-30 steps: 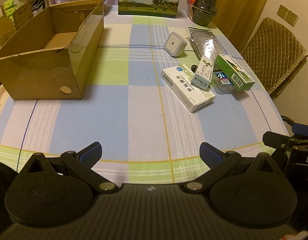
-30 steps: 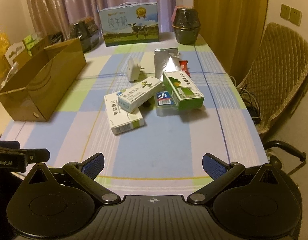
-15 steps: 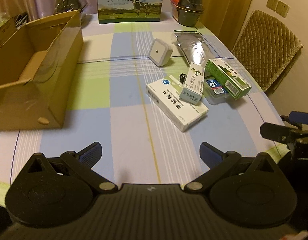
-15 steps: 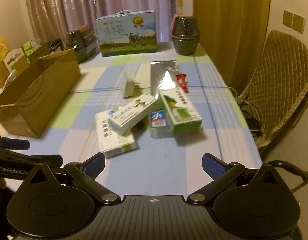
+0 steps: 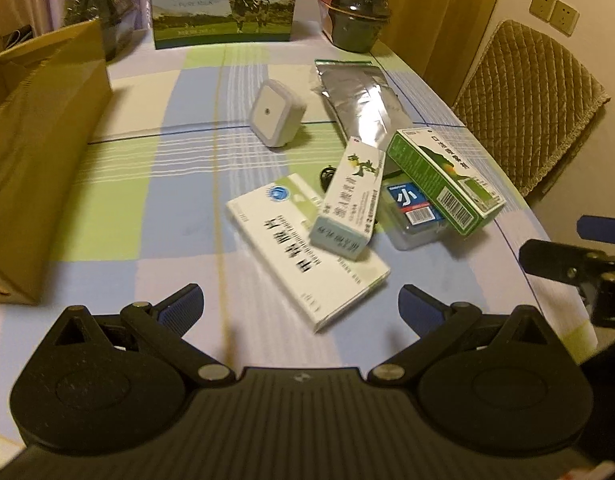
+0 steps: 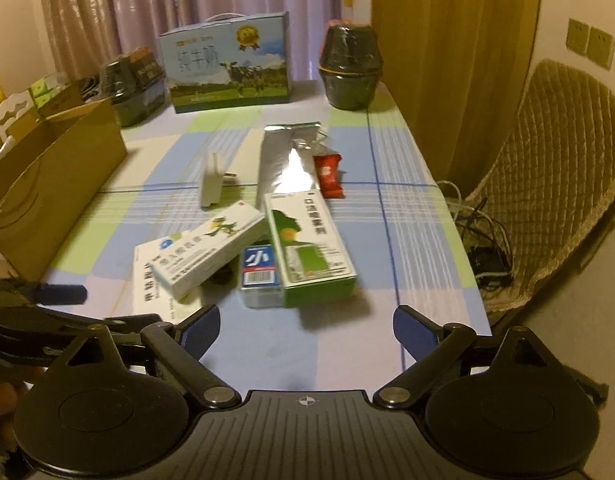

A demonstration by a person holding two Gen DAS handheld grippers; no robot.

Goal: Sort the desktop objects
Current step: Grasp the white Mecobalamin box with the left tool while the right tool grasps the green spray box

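A pile lies mid-table: a flat white medicine box (image 5: 307, 248) with a slim pale box (image 5: 349, 200) leaning on it, a green box (image 5: 443, 180) and a clear case with a blue label (image 5: 411, 208). Behind them are a white plug-in light (image 5: 277, 114), a silver foil pouch (image 5: 359, 96) and a red packet (image 6: 328, 175). My left gripper (image 5: 301, 304) is open, and the white box's near corner shows between its fingers, untouched. My right gripper (image 6: 307, 326) hovers just short of the green box (image 6: 307, 248); its jaws are closing with nothing between them.
An open cardboard box (image 5: 39, 152) stands at the left. A milk carton case (image 5: 223, 0) and a dark wrapped pot (image 5: 357, 20) line the far edge. A quilted chair (image 6: 547, 160) and floor cables (image 6: 483, 240) lie past the table's right edge.
Both grippers have moved forward toward the pile, which now looks larger and nearer in both views. The right gripper's fingers stand slightly closer together than before.
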